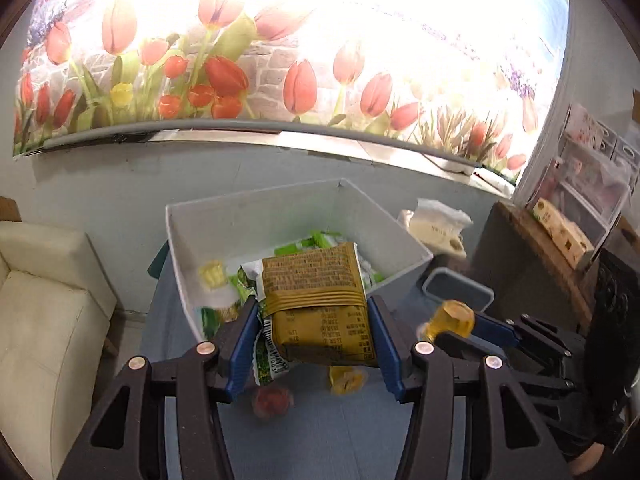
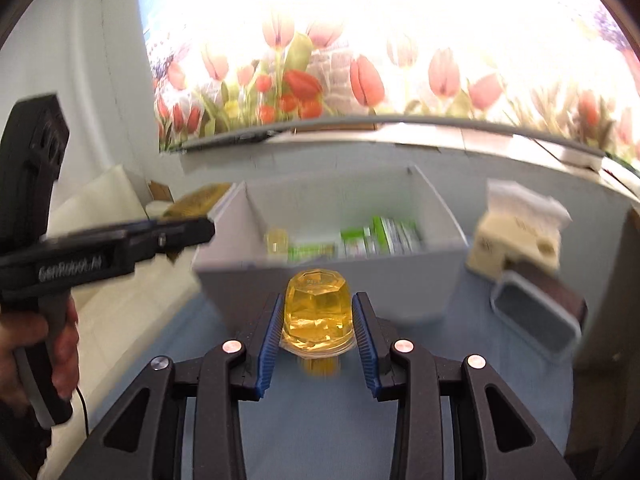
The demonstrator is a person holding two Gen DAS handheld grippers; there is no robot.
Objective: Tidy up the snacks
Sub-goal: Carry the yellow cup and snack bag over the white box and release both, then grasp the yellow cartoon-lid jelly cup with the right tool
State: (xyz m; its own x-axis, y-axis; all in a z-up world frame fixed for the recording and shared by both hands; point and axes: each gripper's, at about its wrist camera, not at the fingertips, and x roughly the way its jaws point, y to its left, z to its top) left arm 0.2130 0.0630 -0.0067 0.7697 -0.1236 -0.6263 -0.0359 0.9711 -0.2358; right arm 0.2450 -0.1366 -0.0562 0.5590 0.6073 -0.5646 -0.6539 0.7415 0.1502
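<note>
Left gripper (image 1: 314, 332) pinches brown packet (image 1: 320, 304), right gripper (image 2: 316, 332) pinches jelly cup (image 2: 318, 312); both carried toward bin (image 2: 420, 272) for sorting.

Ahead of you a bright, backlit tulip-print window covering (image 1: 280, 52) fills the upper frame; a pale blue wall (image 1: 120, 192) sits below, a cream cushioned seat (image 1: 44, 304) lower left.
</note>
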